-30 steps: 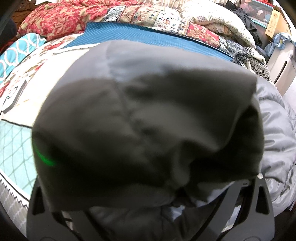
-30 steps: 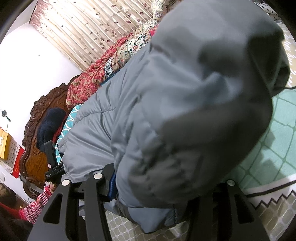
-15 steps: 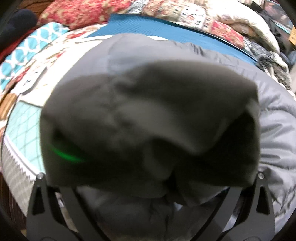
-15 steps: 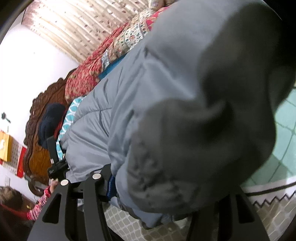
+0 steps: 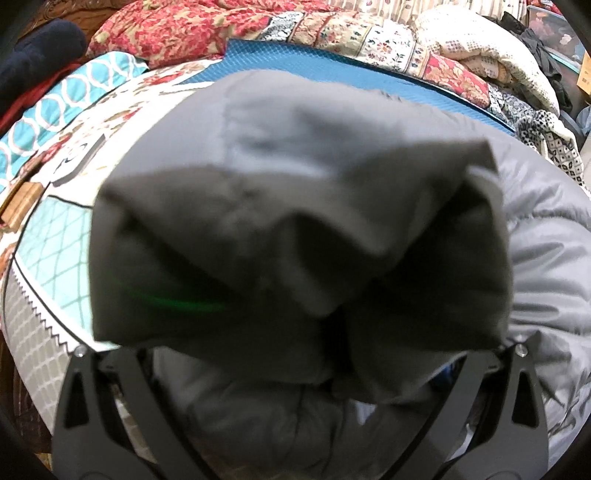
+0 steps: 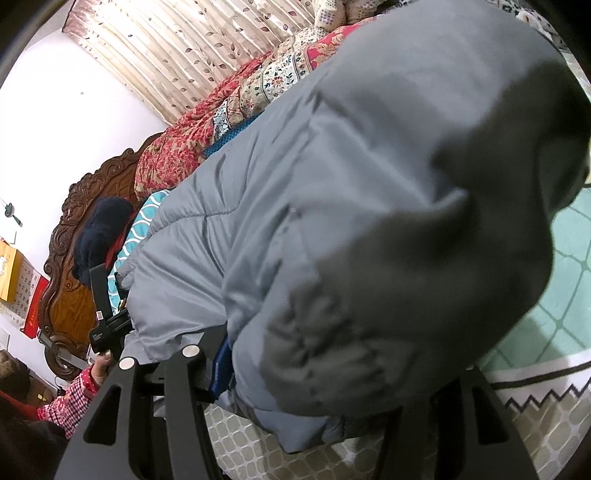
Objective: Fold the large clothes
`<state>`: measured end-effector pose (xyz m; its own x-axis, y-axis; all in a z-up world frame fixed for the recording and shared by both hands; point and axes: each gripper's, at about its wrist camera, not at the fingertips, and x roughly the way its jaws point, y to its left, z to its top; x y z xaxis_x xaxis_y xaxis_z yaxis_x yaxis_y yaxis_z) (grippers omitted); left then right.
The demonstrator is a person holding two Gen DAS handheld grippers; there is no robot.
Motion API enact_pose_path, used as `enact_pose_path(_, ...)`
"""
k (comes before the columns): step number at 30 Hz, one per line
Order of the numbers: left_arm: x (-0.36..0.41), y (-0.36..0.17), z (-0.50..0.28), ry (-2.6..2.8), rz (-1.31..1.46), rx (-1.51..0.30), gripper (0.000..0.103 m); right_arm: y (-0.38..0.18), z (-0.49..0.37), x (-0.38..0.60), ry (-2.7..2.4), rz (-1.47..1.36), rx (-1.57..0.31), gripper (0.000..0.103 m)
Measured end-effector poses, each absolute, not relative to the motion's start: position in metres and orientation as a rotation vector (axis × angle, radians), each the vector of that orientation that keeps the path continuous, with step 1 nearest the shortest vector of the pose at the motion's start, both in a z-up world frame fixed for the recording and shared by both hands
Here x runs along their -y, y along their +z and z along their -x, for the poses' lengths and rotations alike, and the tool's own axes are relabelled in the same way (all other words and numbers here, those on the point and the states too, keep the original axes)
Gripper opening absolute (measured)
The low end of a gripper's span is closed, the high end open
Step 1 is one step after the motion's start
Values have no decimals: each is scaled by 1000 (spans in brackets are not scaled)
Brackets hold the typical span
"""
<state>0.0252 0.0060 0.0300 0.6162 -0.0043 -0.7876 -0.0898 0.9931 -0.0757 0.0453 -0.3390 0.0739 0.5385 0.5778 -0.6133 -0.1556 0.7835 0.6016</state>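
A large grey padded jacket (image 5: 295, 229) fills both views, lifted above the bed. In the left wrist view it bunches over my left gripper (image 5: 299, 347) and hides the fingertips; the gripper is shut on its fabric. In the right wrist view the jacket (image 6: 369, 221) drapes over my right gripper (image 6: 314, 373), which is shut on its edge, fingertips hidden. The jacket stretches leftward to the other hand-held gripper (image 6: 103, 325), held by a hand in a red checked sleeve.
A patterned bedsheet (image 5: 55, 236) with teal and white panels lies under the jacket. Red floral quilts (image 5: 192, 33) and a blue mat (image 5: 332, 62) are piled at the back. A carved wooden headboard (image 6: 74, 229) and a curtain (image 6: 192, 51) stand behind.
The left view has tilted back up a little, showing more of the quilts. The jacket stays bunched in both grippers and has shifted only slightly.
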Motion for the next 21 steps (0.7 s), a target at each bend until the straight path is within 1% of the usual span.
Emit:
enact_pose_path(11,-2,32,-21,70,75,-887,98,74,-46,335,462,-524,-903,32)
enact_pose_path(21,-5,30,-22,55,96,-893,98,72,-45,339,462,-524,-903,32)
